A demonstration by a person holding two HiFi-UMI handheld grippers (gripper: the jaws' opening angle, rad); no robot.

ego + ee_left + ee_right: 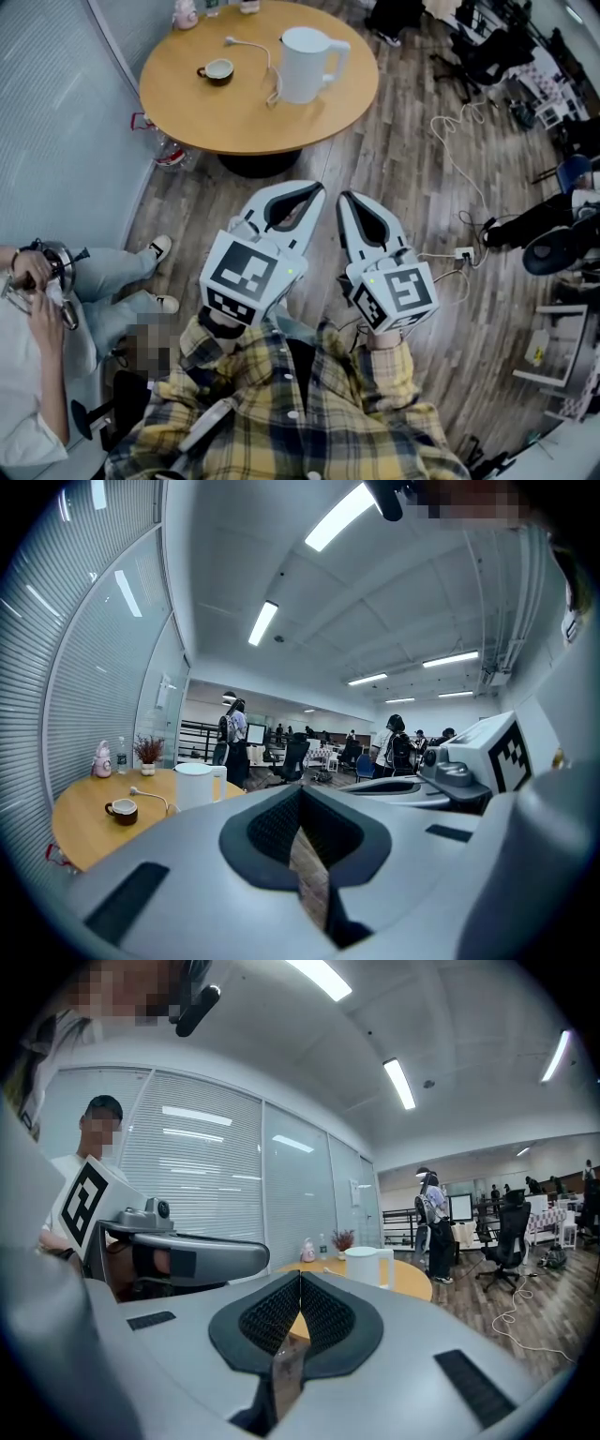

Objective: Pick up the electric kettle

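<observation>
The white electric kettle stands upright on the round wooden table, its handle to the right and a white cord trailing from its base. My left gripper and right gripper hang side by side over the wooden floor, well short of the table. Both are shut with nothing between the fingers. In the left gripper view the kettle shows small and far beyond the closed tips of the left gripper. In the right gripper view the kettle lies ahead to the right of the right gripper.
A dark cup sits on the table left of the kettle, with small items at the far rim. A seated person is at the left by the blinds. Cables, a power strip and office chairs crowd the right.
</observation>
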